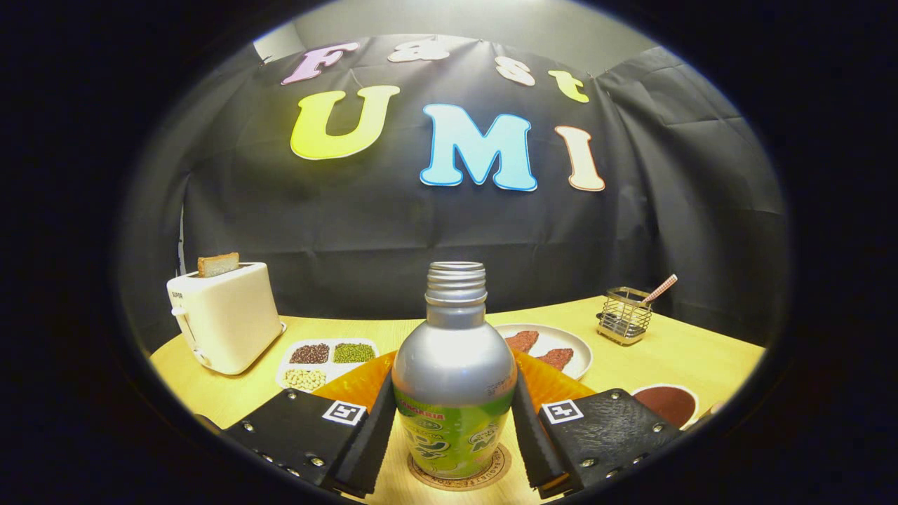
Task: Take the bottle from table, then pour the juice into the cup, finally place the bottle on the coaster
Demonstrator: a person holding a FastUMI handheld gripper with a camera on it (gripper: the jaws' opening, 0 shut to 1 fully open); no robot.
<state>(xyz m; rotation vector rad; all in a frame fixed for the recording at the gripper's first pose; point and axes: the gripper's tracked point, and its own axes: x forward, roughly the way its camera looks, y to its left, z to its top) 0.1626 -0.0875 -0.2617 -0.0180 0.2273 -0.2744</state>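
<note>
The bottle point(454, 379) stands upright, uncapped, squarely on the round coaster point(459, 475), its base inside the ring, which looks like the final placing. The gripper point(454, 435) hugs it, both fingers flat against the label, gripping the body low so it stays steady. Beyond sits an orange dish point(365, 382); a cup point(668, 403) of dark drink waits off to the right.

silver, green-labelled bottle point(454, 379); cream toaster point(224, 315); orange plate point(358, 382); pale wooden table point(673, 358)
</note>
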